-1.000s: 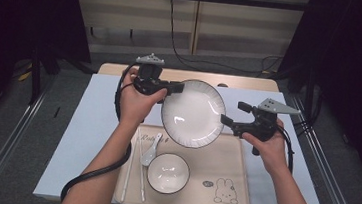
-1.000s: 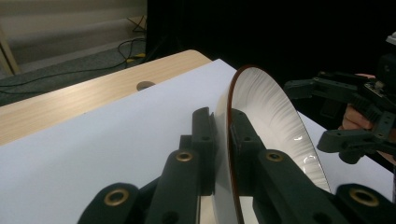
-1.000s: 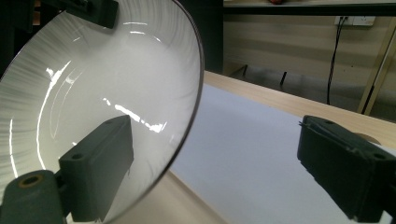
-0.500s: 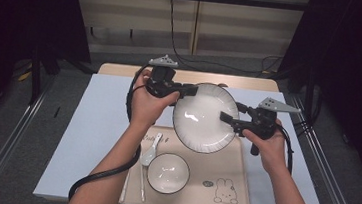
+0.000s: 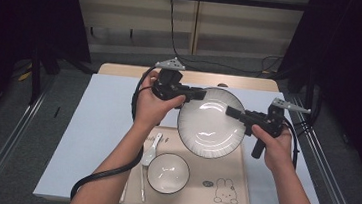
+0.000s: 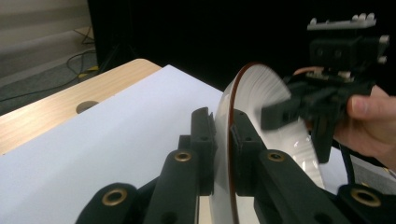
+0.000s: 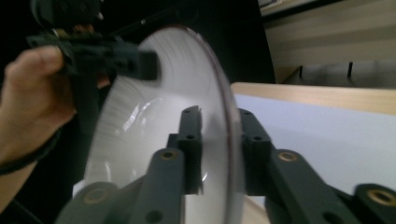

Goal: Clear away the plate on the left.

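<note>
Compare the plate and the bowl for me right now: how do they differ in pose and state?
The plate is tilted up off the tray, clamped at opposite rims by the left gripper and the right gripper; the bowl sits upright on the tray, untouched. The plate is wide and shallow, the bowl smaller and deeper. Both are white with a dark rim.

A: Any text to log here?

B: Nothing I can read. The tray [image 5: 240, 198] has a printed bunny figure [image 5: 224, 190] near its front right corner and a small dark mark [image 5: 207, 183] just left of it; too small to make out. There's also a faint scribble of print near the tray's back left corner, by the spoon [image 5: 152, 147], illegible.

A: Numbers, brands?

B: None readable from my side.
</note>
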Tool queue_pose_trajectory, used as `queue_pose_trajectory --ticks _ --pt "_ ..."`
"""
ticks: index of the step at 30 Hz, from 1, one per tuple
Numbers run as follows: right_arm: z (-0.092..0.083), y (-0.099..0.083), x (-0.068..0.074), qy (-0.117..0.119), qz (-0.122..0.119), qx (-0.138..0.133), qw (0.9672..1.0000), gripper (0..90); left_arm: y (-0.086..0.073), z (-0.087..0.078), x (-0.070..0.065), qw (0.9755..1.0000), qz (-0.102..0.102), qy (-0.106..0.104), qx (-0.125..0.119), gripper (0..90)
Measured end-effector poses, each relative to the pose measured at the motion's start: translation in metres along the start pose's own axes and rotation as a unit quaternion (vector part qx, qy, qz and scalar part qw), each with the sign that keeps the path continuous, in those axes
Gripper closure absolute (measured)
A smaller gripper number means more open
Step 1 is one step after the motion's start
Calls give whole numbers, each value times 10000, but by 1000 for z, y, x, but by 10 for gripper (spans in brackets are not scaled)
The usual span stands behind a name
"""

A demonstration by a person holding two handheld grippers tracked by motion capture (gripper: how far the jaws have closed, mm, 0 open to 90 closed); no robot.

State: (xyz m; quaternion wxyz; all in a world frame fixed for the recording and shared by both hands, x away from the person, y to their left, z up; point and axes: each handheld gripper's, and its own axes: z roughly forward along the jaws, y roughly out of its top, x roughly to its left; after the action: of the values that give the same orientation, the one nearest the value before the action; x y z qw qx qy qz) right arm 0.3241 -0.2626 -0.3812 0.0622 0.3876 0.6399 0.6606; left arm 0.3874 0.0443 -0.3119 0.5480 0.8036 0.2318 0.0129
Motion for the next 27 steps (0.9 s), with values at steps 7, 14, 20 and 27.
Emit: queue_pose_trajectory --ticks 7,14,20,27 --pt "-10 14 14 -403 -358 23 9985 817 -6 8 4 9998 111 -105 -129 809" --pt "-8 19 24 -947 -680 -4 9932 818 -13 9 10 9998 4 70 -184 663" --pt "-15 19 18 -1125 -582 -34 9919 817 -21 4 19 9993 -88 203 -302 404" --pt "-19 17 13 -1280 -575 -58 9901 817 -30 -8 28 9974 -13 650 -315 211"
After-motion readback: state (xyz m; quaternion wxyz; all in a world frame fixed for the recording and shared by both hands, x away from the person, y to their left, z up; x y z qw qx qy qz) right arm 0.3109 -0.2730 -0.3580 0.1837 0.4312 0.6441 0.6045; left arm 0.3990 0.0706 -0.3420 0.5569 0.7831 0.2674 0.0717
